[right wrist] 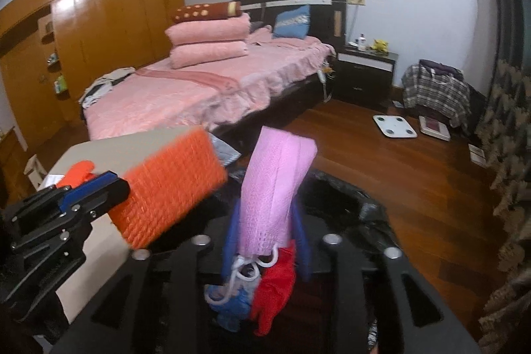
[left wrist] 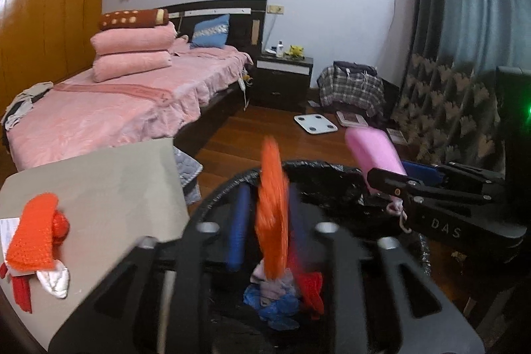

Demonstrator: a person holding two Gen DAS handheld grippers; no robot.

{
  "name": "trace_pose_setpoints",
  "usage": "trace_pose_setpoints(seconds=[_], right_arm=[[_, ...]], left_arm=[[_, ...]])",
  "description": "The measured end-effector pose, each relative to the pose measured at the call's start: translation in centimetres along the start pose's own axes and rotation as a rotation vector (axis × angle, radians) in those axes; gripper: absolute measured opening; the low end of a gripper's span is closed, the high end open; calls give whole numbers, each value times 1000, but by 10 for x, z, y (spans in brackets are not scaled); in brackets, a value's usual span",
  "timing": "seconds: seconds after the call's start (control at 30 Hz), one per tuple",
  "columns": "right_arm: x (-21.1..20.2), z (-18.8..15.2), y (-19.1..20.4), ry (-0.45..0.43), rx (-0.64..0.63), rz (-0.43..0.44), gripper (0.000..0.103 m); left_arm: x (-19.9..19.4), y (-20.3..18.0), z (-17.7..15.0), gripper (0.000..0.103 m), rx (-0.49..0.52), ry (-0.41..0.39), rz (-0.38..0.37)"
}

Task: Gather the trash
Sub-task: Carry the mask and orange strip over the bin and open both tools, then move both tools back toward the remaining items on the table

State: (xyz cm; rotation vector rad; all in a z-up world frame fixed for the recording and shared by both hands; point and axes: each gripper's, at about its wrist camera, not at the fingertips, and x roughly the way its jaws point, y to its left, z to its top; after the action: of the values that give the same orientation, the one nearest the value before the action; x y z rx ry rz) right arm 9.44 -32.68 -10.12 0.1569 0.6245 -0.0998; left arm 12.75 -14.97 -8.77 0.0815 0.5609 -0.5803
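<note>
Over the black-lined bin (left wrist: 332,175), we hold both grippers side by side with a piece of mesh cloth in each. Our left gripper (left wrist: 270,211) is clamped on an orange mesh scrubber (left wrist: 272,204), which stands edge-on between the blue fingers (left wrist: 239,228) in its own camera; from the right wrist view the same orange piece (right wrist: 169,188) shows its broad knitted face, sticking out past the left gripper's tip. Our right gripper (right wrist: 268,231) is clenched on a pink mesh scrubber (right wrist: 275,188), which rises upright between its blue fingers (right wrist: 232,238), with white string loops (right wrist: 245,267) hanging at its lower end. In the left wrist view the pink piece (left wrist: 371,151) juts up from the right gripper, above the far rim of the bin.

Down inside the bin lie crumpled scraps: a blue one (left wrist: 275,304), a red one (left wrist: 310,287) and a pale pinkish one (left wrist: 272,282), bunched together.

Beside the bin to the left stands a grey table (left wrist: 99,181). On it rest another orange mesh piece (left wrist: 33,234), a red scrap (left wrist: 21,294) and a white scrap (left wrist: 54,279), close together near the left edge.

Beyond are a bed (right wrist: 199,88) with pink covers, a dark nightstand (right wrist: 365,75) and a white scale (right wrist: 393,125) on the wooden floor.
</note>
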Motion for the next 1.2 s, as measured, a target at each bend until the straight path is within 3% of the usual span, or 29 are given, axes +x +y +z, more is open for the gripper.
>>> trace_pose_setpoints(seconds=[0.1,0.13,0.2,0.27,0.3,0.43,0.57,1.2], right_arm=[[-1,-6,-10,2,15,-13,63],[-1,-8,-12,-2,20,-20,71],[-3,-10,-13,-9,27,-26,79],[-7,-10,-12,-28,35,-28,94],[-8,-10,-12,-36,39,-29,96],[-14,-7,-2,-65,45,-3,97],[-14,-1,21,-78,16,31,97],[16,15,140,-67,-101,199,97]], left_arm=[[2,3,-3,46,-9,5,5],[1,6,-4,51,-13,6,13],[-5,14,-6,59,-23,-3,36],[-14,21,-7,74,-29,-19,74],[-18,26,-8,77,-34,-28,92],[-40,47,-7,86,-67,-54,156],[-61,71,-7,89,-106,-72,216],[-130,173,-27,89,-199,-98,474]])
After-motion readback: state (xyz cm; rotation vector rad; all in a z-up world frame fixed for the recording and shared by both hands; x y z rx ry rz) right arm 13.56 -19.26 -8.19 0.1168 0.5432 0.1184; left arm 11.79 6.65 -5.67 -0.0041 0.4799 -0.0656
